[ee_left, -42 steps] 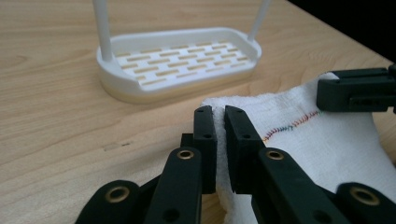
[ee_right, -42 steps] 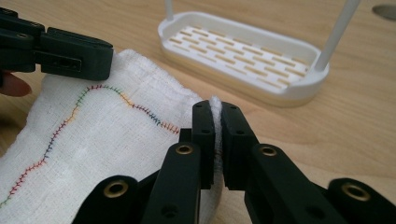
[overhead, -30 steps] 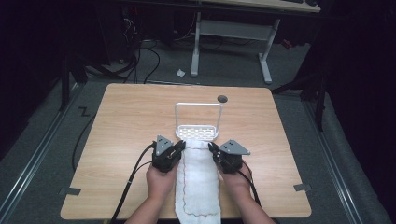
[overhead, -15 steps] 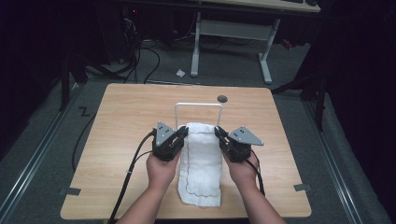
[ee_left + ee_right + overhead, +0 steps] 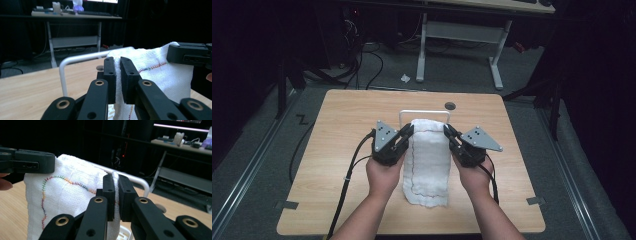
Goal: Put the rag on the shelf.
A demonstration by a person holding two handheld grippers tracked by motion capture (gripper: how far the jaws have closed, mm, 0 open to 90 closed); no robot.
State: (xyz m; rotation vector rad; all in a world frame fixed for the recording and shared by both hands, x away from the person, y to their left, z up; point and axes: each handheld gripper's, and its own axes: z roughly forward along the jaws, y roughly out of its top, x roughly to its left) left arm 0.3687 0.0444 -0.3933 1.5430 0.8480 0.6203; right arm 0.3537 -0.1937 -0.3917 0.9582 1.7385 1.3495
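A white woven cloth with multicoloured stitched edging (image 5: 428, 160) hangs between the left gripper (image 5: 408, 134) and right gripper (image 5: 449, 133), each clamped on a top corner. Behind the cloth, a white wire rack (image 5: 404, 114) on the light wooden table (image 5: 342, 115) is largely hidden; its base cannot be made out.

White cloth (image 5: 428, 160) with multicoloured stitched edging, white rack (image 5: 424, 113), light wooden table (image 5: 342, 120)
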